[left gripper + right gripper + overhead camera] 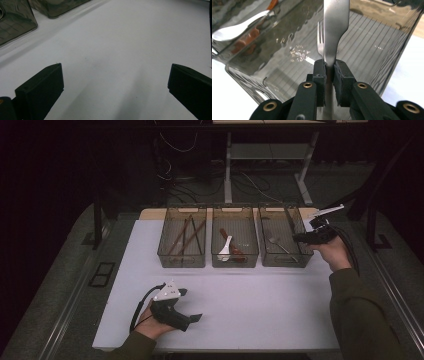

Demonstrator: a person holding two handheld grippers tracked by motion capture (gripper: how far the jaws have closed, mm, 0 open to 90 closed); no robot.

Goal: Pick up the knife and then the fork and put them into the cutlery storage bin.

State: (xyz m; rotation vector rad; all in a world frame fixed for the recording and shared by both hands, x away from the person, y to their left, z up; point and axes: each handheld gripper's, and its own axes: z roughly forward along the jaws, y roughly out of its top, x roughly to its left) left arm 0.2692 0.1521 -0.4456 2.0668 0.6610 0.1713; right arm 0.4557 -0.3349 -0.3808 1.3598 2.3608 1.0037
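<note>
Right gripper (329,67) is pinching a steel knife (335,22) by its handle, held over the right bin (285,260), where a fork (278,245) already lies. Drop-off looks pending. Left gripper (115,82) is spread, idle on the white table (240,305).

- The left gripper (192,319) has a black pistol-shaped body with a pale grey three-cornered plate on top.
- A black cable loops from its rear.
- Its fingers (42,87) are flat, matte black blocks with squared tips.
- The right gripper (329,67) is black too, with brass-coloured rivets at its linkage joints and dark foam-like pads.
- It carries a pale plate and black cables.
- Both sleeves (357,315) are dark olive-green.
</note>
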